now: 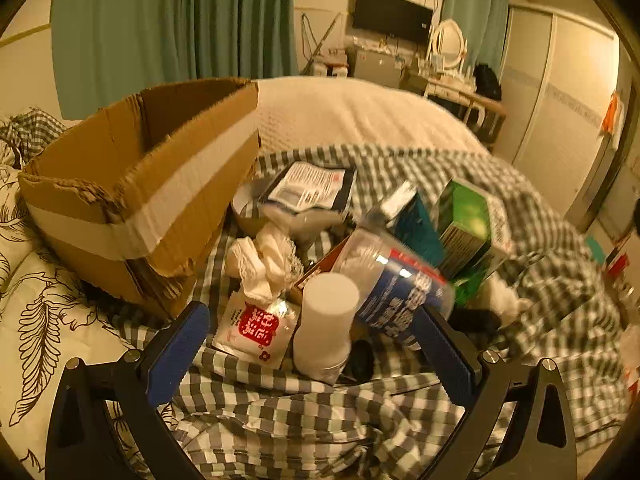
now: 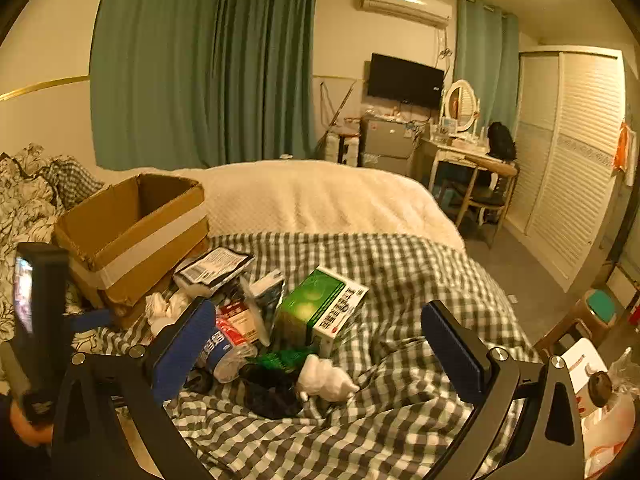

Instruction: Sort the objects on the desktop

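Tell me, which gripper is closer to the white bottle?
Left. The left gripper is open with the white bottle standing right between its fingers. The right gripper hangs open farther right, near the green box.

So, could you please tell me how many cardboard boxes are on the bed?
1. The open cardboard box sits at the left of the clutter pile, on the bedding beside the checked cloth. Smaller cartons, such as the green carton, lie in the pile; others may be hidden.
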{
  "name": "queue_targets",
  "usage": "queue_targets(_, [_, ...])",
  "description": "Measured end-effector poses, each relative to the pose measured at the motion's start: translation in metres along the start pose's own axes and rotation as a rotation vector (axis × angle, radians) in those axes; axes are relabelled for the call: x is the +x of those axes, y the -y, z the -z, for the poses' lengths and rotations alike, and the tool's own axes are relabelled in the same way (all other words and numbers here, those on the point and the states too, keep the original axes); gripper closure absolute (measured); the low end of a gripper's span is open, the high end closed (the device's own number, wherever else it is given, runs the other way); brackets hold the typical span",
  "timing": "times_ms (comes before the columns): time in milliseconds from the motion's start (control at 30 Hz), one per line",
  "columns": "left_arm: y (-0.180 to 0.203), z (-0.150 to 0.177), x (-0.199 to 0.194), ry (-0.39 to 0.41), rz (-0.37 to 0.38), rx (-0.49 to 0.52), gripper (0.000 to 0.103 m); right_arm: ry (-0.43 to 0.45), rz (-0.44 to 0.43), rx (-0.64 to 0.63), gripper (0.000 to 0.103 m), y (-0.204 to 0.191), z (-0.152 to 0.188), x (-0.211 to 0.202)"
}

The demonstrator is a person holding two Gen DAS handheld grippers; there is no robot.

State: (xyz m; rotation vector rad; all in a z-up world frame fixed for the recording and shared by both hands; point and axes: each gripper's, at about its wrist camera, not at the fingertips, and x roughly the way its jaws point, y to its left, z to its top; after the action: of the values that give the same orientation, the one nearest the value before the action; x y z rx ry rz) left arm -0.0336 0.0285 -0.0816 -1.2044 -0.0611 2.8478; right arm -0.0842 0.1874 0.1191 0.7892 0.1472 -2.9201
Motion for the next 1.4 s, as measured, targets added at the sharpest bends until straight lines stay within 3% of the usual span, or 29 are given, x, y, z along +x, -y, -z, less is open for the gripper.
queue_targets(333, [-0.003, 0.004, 0.023, -0.021, -0.059, 0.038, 0.000, -0.134, -0.078, 0.042, 0.001, -0.004, 0.019, 0.035])
queue_targets(467, [-0.003, 0.004, 0.027, -0.034, -0.029, 0.042, 0.001, -0.200, -0.064, 0.043, 0.001, -0.005, 0.026, 0.048])
queue_targets(567, [-0.003, 0.006, 0.031, -0.052, -0.006, 0.047, 0.016, -0.236, -0.060, 0.032, 0.001, -0.008, 0.031, 0.055])
queue_targets(667, [-0.004, 0.006, 0.036, -0.078, 0.029, 0.045, 0.038, -0.270, -0.051, 0.014, 0.001, -0.012, 0.037, 0.061])
queue_targets(733, [-0.006, 0.007, 0.040, -0.096, 0.066, 0.035, 0.070, -0.282, -0.051, 0.005, 0.001, -0.014, 0.038, 0.063])
queue_targets(933, [-0.008, 0.006, 0.036, -0.092, 0.084, 0.011, 0.070, -0.323, -0.047, -0.017, 0.001, -0.020, 0.045, 0.070])
queue_targets(1233, [-0.010, 0.003, 0.028, -0.059, 0.053, 0.022, 0.070, -0.414, -0.060, -0.017, 0.001, -0.026, 0.059, 0.095])
queue_targets(1400, [-0.011, 0.002, 0.032, -0.060, 0.053, 0.026, 0.070, -0.499, -0.115, 0.044, 0.010, -0.020, 0.064, 0.123])
